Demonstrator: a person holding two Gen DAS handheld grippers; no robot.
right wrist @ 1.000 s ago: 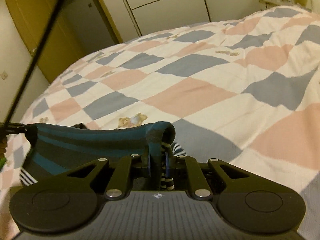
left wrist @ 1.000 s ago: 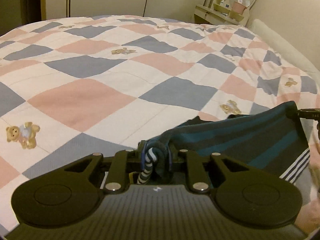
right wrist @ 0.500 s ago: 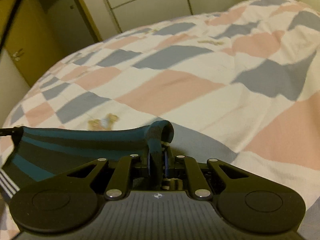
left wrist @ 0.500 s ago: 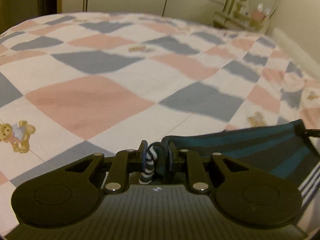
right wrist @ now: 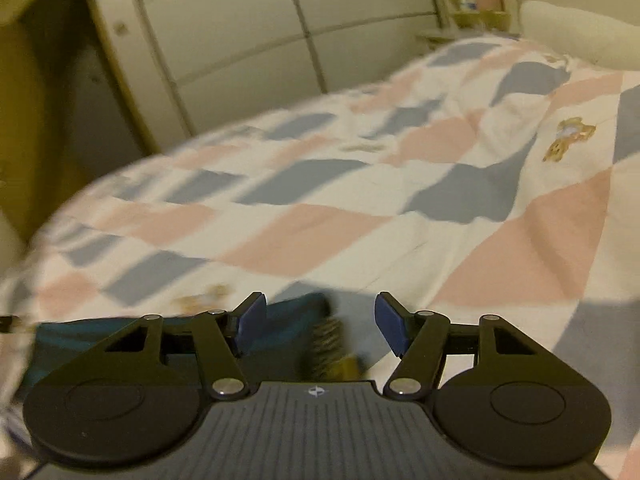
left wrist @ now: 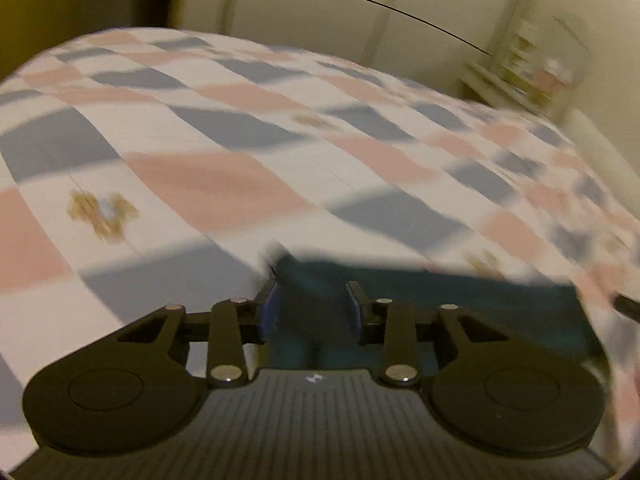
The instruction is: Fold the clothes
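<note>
Both grippers, left [left wrist: 312, 304] and right [right wrist: 320, 324], released teal striped garment [left wrist: 460, 300]; jaws now wide apart, holding nothing. Garment lies on checked quilt [left wrist: 224, 184] beneath grippers. Step: release after laying fold. Next: regrasp garment edge.

Both views are dim, with a warm yellow indoor light. Strong motion blur smears the checked quilt [left wrist: 248, 184] and the teal garment [left wrist: 460, 304] in the left wrist view; the shelf [left wrist: 532, 72] at the back is only soft shapes. In the right wrist view, the far right of the quilt is sharper. The fisheye lens bends the wardrobe [right wrist: 248, 36] lines, and the corners are black.
</note>
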